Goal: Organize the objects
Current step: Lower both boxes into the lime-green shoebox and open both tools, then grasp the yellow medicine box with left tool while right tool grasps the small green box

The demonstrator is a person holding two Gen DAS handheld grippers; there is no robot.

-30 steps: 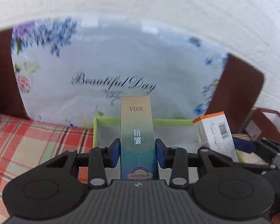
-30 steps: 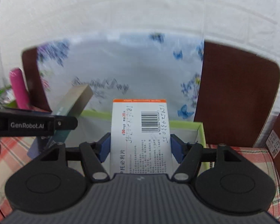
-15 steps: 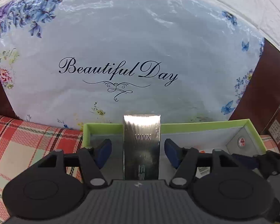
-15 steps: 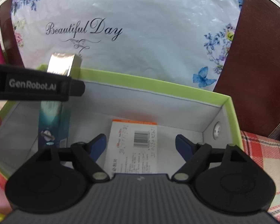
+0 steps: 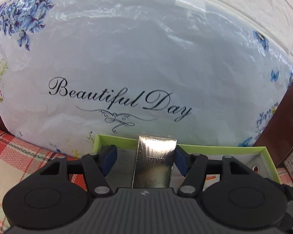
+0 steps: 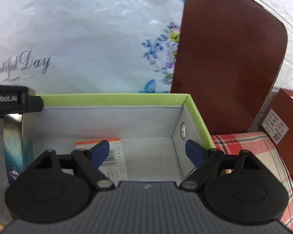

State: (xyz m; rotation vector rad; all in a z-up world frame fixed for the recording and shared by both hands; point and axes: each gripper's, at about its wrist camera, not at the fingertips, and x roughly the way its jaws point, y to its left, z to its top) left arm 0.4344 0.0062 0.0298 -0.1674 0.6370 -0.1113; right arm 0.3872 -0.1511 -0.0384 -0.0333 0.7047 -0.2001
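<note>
A green-rimmed white box (image 5: 267, 161) (image 6: 115, 98) stands on the checked cloth. A tall silver and teal VIVX carton (image 5: 156, 163) (image 6: 17, 146) stands upright inside its left part. My left gripper (image 5: 144, 160) is open, its blue pads (image 5: 109, 158) on either side of the carton, the right pad close to it. A white medicine box with an orange stripe (image 6: 109, 156) lies flat on the box floor. My right gripper (image 6: 146, 154) is open and empty above the box's right part.
A floral "Beautiful Day" bag (image 5: 127, 68) (image 6: 87, 39) leans against the wall behind the box. A brown wooden board (image 6: 228, 64) stands at the right, with a brown carton (image 6: 285, 132) beside it. Red checked cloth (image 5: 19, 156) covers the table.
Both grippers lowered their boxes into the green box and opened. The right gripper then drew to the right, away from the medicine box. The left gripper's jaws widened around the VIVX carton.
</note>
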